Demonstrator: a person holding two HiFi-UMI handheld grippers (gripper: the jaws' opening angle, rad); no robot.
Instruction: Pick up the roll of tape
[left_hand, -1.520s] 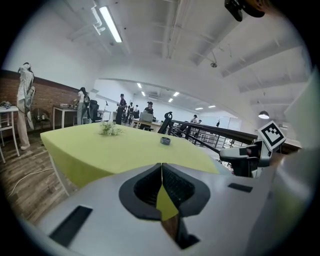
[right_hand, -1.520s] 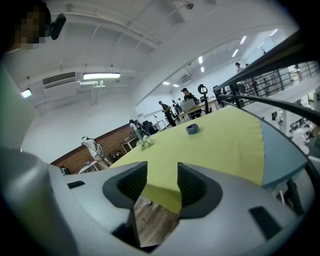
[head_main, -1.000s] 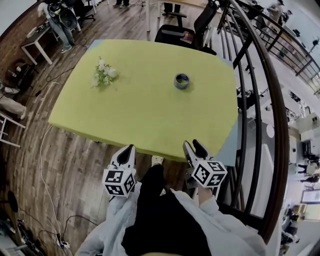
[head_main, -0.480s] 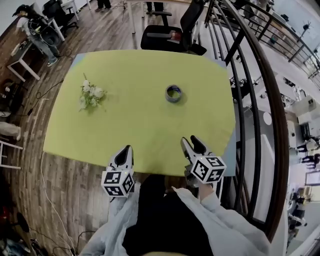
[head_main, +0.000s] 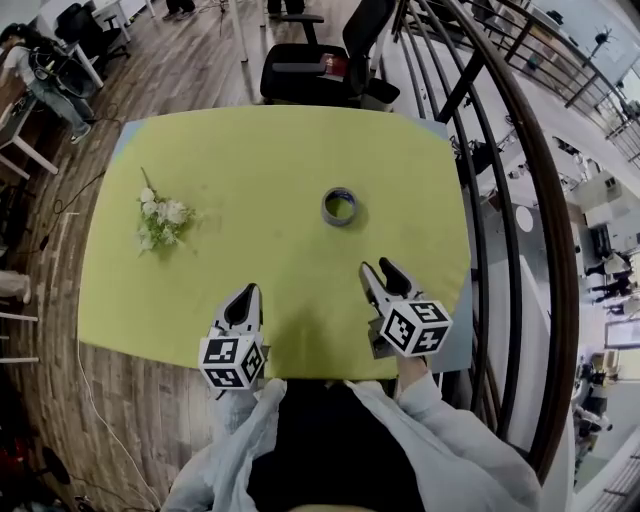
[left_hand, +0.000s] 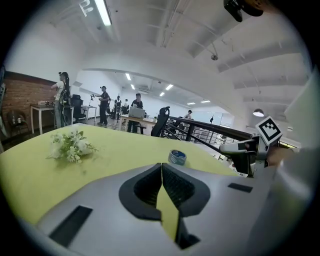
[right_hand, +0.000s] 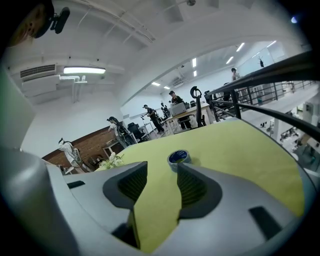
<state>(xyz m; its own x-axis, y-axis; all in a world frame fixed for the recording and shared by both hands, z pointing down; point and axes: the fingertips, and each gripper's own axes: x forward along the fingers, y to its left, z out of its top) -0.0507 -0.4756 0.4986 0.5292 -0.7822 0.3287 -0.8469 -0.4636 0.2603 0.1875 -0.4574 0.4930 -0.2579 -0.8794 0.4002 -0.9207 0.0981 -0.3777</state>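
The roll of tape (head_main: 339, 207), grey with a blue inner ring, lies flat on the yellow-green table (head_main: 270, 150), right of its middle. My right gripper (head_main: 378, 270) hovers over the table's near edge, short of the tape and a little to its right. It is open with nothing between its fingers. In the right gripper view the tape (right_hand: 178, 157) shows just past the gap in my right gripper (right_hand: 162, 172). My left gripper (head_main: 245, 297) hangs over the near edge further left, its tips together and empty. In the left gripper view the tape (left_hand: 177, 157) lies ahead of my left gripper (left_hand: 161, 166), slightly right.
A small bunch of white flowers (head_main: 160, 217) lies on the table's left side. A black office chair (head_main: 320, 70) stands beyond the far edge. A dark curved railing (head_main: 510, 180) runs close along the right. People stand at desks far back left.
Both grippers have moved forward, from before the table's near edge to over it. The tape and the flowers now lie closer to them. The jaws look unchanged.
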